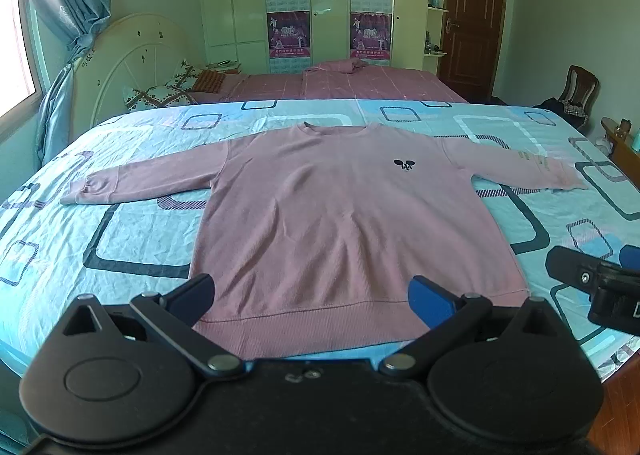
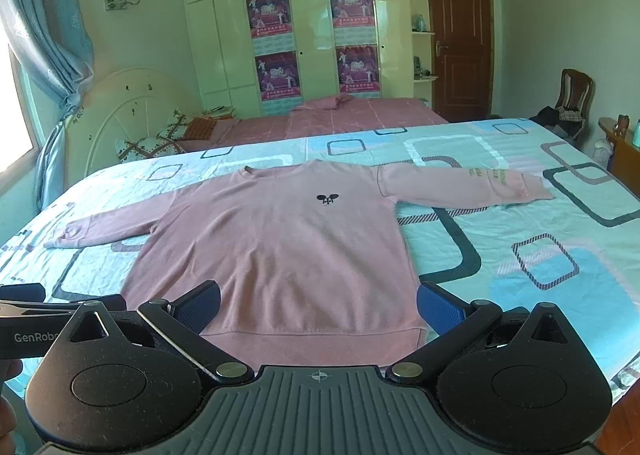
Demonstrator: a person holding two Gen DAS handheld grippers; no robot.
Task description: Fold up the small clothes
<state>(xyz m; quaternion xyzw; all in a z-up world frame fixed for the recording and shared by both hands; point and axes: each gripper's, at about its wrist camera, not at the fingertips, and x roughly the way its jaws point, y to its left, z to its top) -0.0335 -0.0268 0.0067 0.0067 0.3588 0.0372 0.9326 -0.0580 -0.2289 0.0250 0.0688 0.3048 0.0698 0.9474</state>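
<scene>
Two grippers hovered nearest, the left gripper (image 1: 310, 297) and the right gripper (image 2: 318, 305), each with both fingers spread wide and holding nothing. Beyond them one pink sweatshirt (image 1: 336, 215) lay flat on the patterned bedsheet (image 1: 120, 239), two sleeves outstretched, hem toward the grippers.

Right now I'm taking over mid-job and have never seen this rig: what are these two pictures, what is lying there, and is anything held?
Each picture comes from a fisheye camera on a hand-held tool, looking forward between its two blue-padded fingers. One shows the left tongs, the other the right tongs. Both stand open and hold nothing. Ahead, a pink sweatshirt lies flat and face up on a blue patterned bedsheet, both sleeves spread outward, hem nearest the cameras. No fold has been made yet. In the left view, the right tool shows at the right edge.
</scene>
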